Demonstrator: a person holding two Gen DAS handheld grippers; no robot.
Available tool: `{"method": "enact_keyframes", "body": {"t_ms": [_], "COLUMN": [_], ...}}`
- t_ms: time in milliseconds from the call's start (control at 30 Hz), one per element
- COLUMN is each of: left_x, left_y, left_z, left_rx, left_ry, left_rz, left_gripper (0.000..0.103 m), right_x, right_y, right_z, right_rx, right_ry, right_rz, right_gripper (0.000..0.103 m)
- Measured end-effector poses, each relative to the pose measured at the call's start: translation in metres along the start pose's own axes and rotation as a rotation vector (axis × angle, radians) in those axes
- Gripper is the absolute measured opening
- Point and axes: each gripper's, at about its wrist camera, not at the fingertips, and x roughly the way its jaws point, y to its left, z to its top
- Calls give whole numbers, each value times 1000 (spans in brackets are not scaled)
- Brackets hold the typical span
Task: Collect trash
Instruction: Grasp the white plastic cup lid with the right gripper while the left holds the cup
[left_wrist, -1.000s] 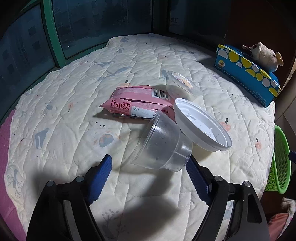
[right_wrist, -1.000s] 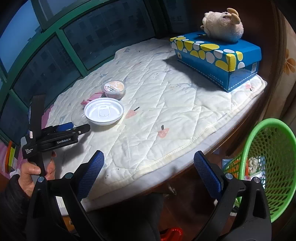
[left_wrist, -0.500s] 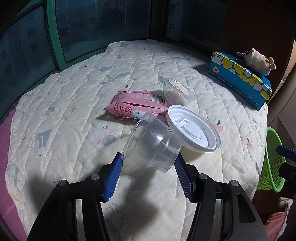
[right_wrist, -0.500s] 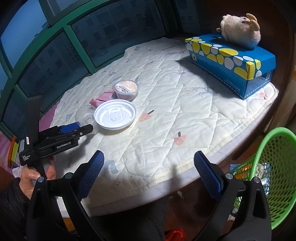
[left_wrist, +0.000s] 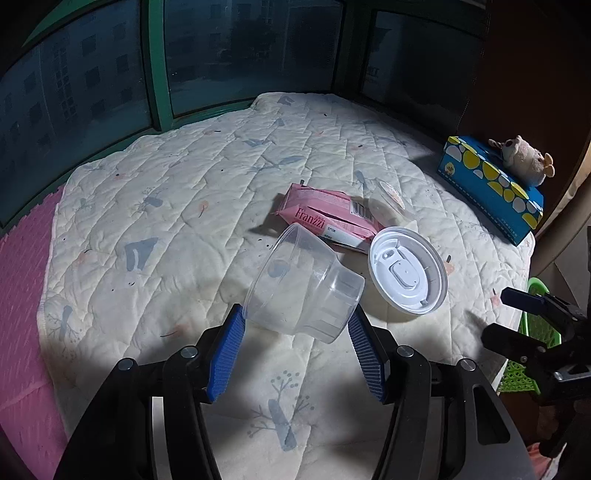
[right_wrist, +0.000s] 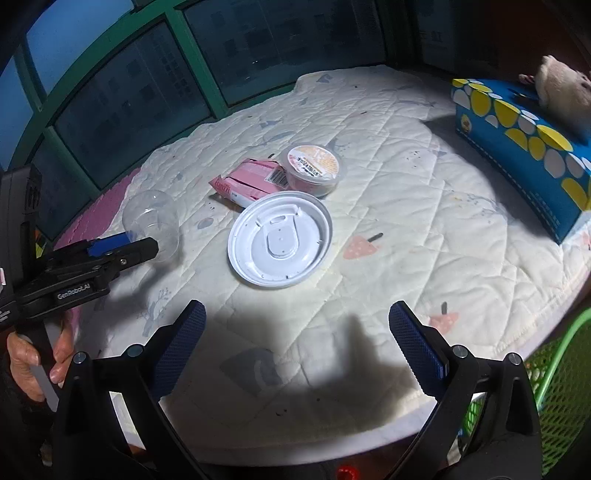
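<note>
**Left gripper pinching clear cup; right gripper spread over quilt edge**

Left gripper (left_wrist: 295, 332): blue pads pressed on either side of a clear plastic cup (left_wrist: 304, 286), which is tilted with its mouth toward upper left, raised off the quilted mat (left_wrist: 177, 206).

Right gripper (right_wrist: 297, 343): jaws spread wide, nothing between them, hovering above the mat's near edge.

On the mat: white plastic lid (right_wrist: 279, 243), underside up; pink Franzzi wrapper (right_wrist: 247, 182) just behind it; small sealed tub (right_wrist: 312, 168) touching the wrapper's right end.

Blue spotted tissue box (right_wrist: 524, 147) far right, plush toy (left_wrist: 522, 158) on top. Green mesh basket (right_wrist: 557, 387) beside the mat at lower right.
</note>
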Motion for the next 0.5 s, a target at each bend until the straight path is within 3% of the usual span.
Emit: {"method": "enact_keyframes", "body": {"t_ms": [500], "left_x": [-6], "left_y": [27], "left_z": [-7], "left_rx": [-70], "left_ry": [11], "left_rz": [-18], "left_gripper": [56], "right_x": [66], "right_y": [25], "right_z": [24], "right_rx": [-147], "right_ry": [93], "right_rz": [-72], "right_gripper": [98]}}
